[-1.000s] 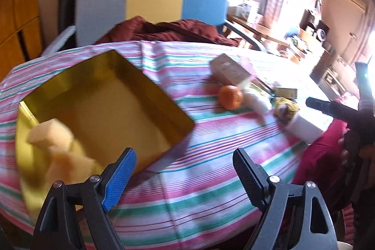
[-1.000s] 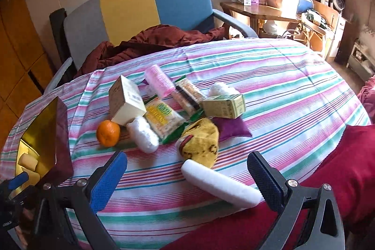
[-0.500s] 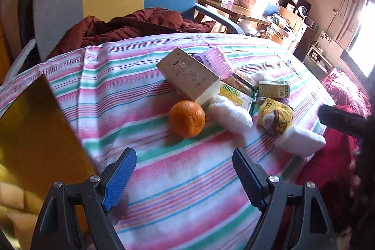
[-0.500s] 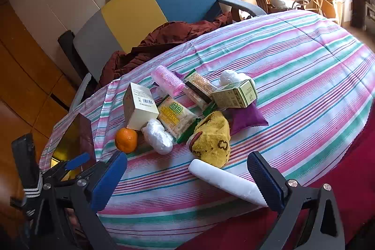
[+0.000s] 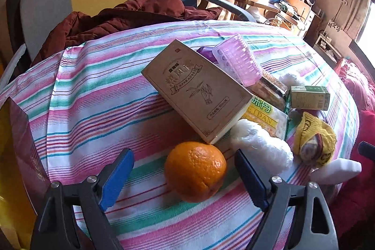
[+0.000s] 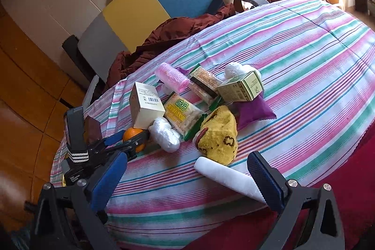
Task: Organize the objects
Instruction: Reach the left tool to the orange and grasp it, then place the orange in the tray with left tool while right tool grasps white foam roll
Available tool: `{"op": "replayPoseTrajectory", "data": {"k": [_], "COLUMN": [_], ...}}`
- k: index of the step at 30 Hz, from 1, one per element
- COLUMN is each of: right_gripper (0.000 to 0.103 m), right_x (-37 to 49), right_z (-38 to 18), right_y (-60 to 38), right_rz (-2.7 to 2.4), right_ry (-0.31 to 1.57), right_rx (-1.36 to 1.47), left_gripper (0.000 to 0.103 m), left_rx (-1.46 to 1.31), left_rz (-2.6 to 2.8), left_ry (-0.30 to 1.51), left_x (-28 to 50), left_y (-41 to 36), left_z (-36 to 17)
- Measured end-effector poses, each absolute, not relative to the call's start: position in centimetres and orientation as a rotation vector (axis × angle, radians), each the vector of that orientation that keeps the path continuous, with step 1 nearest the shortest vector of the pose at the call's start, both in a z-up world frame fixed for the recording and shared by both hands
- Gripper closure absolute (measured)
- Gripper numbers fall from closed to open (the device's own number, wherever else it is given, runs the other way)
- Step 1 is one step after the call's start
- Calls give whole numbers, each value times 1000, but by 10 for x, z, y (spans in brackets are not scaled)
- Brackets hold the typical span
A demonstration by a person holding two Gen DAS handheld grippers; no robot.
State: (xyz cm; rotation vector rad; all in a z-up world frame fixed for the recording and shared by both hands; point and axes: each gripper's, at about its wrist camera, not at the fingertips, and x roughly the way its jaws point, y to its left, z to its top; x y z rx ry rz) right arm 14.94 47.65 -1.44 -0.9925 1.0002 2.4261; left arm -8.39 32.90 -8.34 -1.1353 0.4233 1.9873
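In the left wrist view, the left gripper (image 5: 184, 176) has its two blue-padded fingers spread wide, one on each side of the round orange fruit (image 5: 195, 171), which sits low in the middle of the frame on the pink, green and white striped tablecloth (image 5: 93, 95). The pads do not touch the peel yet, so I think they are lined up like this to pinch it next. A tan cardboard box with a drawn label (image 5: 196, 90) leans just above the fruit, and a lumpy white plastic-wrapped bundle (image 5: 261, 148) lies just beside it on the right. The shiny gold box (image 5: 9, 170) at the far left edge is likely where things go. In the right wrist view, the right gripper (image 6: 187, 179) is also spread and holds nothing, above a white foam roll (image 6: 225, 176).
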Motion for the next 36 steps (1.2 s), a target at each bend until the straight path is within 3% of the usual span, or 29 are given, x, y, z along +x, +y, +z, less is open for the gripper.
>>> {"op": "replayPoseTrajectory", "data": {"k": [1,2,8,16,18,19,22,23,29,36], "right_gripper": [0,0,0,0,7,15,56,60,70,70], "right_x": [149,148,133,110,104,100,94,95,114,100], "right_z": [-15,-15,-23,-40,-44,-47,-60,-61,-28,12], "right_y": [477,477,478,473,470,467,459,459,450,419], "right_rz": [2423,2420,2368,2227,2224,2205,2130,2119,2258,2453], "right_ry": [1004,1004,967,538,463,413,263,244,276,297], "right_rx": [-998,-1006,-1194,-1635,-1708,-1741,-1811,-1805,-1682,-1542], "left_gripper": [45,52,53,53,53,53,53,53,53,53], "left_rx": [-1152,-1176,-1130,-1126,-1110,-1104,-1088,-1079,-1053,-1008], "left_rz": [1974,1955,1961,1924,1918,1917,1905,1904,1889,1932], "left_ry": [410,388,409,378,381,381,376,382,340,231], "left_x": [-85,-85,-67,-43,-36,-33,-23,-22,-14,-10], "left_y": [329,328,317,291,288,286,281,281,269,234], "left_z": [-86,-89,-89,-86,-84,-82,-79,-77,-64,-32]}}
